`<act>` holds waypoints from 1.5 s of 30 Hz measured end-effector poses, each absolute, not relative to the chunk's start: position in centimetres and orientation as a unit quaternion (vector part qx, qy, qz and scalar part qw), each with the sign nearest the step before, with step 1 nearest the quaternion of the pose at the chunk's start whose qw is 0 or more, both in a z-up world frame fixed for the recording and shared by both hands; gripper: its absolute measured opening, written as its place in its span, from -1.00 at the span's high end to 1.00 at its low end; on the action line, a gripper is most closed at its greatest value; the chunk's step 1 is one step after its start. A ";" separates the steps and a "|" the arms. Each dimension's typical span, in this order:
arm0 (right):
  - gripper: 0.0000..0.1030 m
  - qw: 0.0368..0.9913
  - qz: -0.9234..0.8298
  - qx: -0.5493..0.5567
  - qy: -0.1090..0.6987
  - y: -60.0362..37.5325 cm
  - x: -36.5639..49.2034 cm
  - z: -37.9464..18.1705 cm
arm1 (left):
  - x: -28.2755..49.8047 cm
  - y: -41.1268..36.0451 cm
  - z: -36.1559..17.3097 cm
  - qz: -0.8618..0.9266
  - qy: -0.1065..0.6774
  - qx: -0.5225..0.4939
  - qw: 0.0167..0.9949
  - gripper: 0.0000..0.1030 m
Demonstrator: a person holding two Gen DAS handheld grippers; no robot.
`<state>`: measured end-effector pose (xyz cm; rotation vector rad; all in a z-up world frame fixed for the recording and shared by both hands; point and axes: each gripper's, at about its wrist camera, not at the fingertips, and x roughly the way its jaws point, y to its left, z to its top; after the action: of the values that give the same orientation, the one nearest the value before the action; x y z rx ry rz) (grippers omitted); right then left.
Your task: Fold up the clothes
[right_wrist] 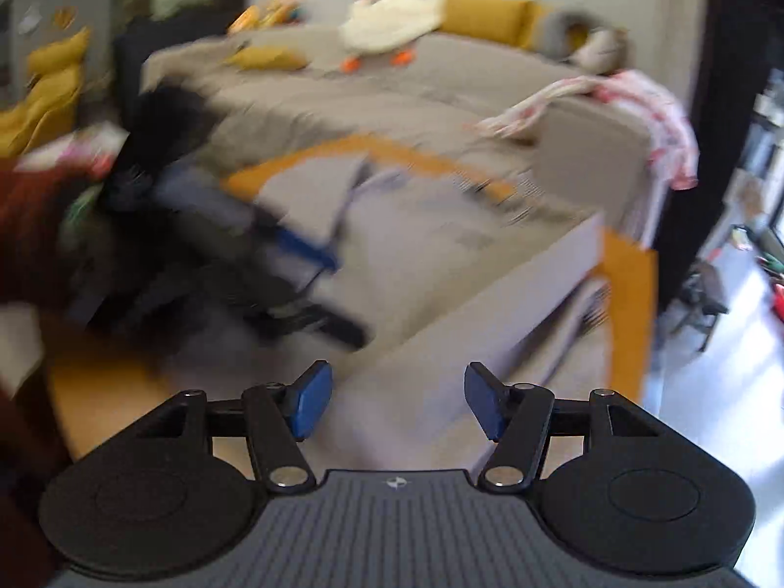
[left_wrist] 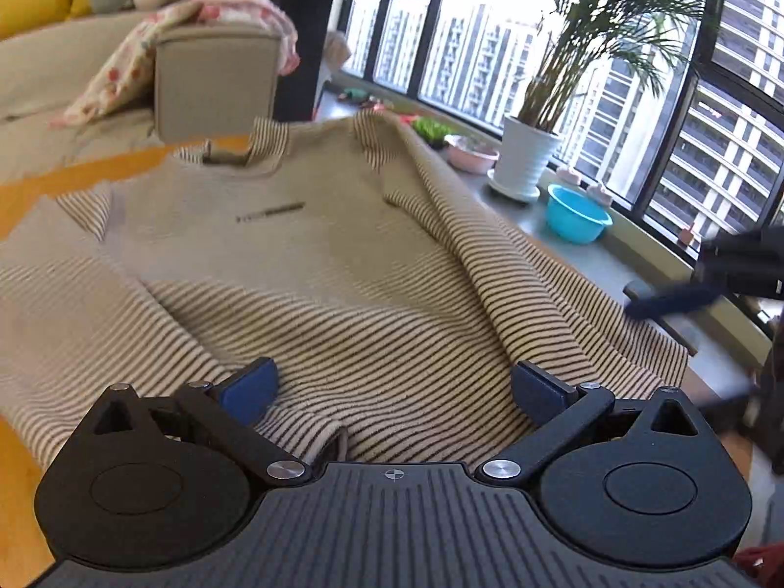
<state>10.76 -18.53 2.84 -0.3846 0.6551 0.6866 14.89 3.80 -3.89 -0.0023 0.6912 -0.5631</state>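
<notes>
Both claws, left (left_wrist: 392, 387) and right (right_wrist: 398, 404), apart, empty; folded sleeve (left_wrist: 514, 264) on striped sweater (left_wrist: 294, 255) may slide off the tabletop (left_wrist: 19, 196).

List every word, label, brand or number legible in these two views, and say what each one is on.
None can be read.
Beige sweater with striped sleeves: a dark line of chest print, too small and blurred to read.
Left gripper and right gripper: a small round emblem on each body, no letters.
Right wrist view: motion-blurred, no text visible.
</notes>
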 end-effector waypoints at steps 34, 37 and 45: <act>0.80 0.945 0.246 0.008 0.214 -5.4 35.6 13.6 | 17.8 17.2 0.2 -0.185 0.354 -0.115 0.909 -1.00; 0.76 0.937 0.259 0.006 0.234 -4.0 35.3 11.5 | 18.3 18.0 -0.2 -0.177 0.360 -0.126 0.907 -1.00; 0.41 0.940 0.234 0.053 0.242 -6.8 35.8 10.2 | 19.1 18.6 -0.7 -0.179 0.364 -0.141 0.903 -1.00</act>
<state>35.84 -6.77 10.16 0.1080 0.4929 0.4780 19.06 18.58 -0.68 -0.2911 0.7520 -0.3704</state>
